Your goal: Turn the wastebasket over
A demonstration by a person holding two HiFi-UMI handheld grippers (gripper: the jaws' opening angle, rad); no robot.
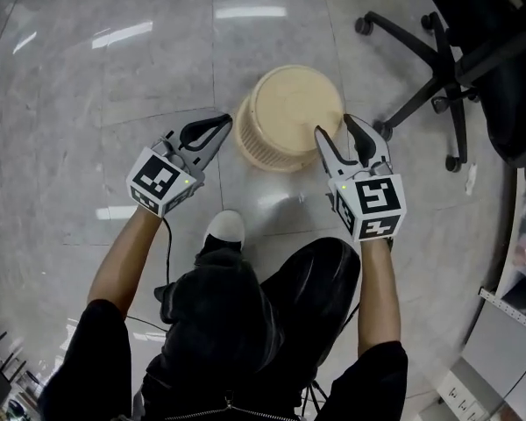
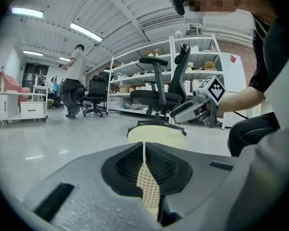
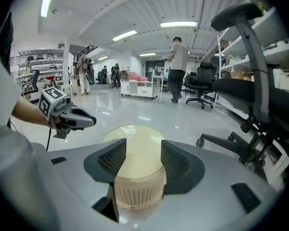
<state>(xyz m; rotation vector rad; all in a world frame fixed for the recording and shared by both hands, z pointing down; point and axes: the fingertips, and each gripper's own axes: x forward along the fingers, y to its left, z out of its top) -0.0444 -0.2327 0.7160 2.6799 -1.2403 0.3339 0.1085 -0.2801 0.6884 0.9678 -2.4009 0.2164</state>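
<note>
Wastebasket (image 1: 289,117) stands bottom-up on floor (image 1: 158,60), between both grippers.
Axis upright. It lies dead ahead of right gripper (image 1: 335,127), jaws spread, nothing pinched; left gripper (image 1: 217,130), jaws pressed together, sits just beside its left wall.

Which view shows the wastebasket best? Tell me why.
Head view: nearly the whole wastebasket shows from above, base up. The right gripper view shows its top and latticed wall between the jaws; the left gripper view only a sliver.

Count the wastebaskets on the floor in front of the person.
1. The cream wastebasket stands on the floor, solid end up, between the left gripper and the right gripper. Others may be hidden outside the views.
</note>
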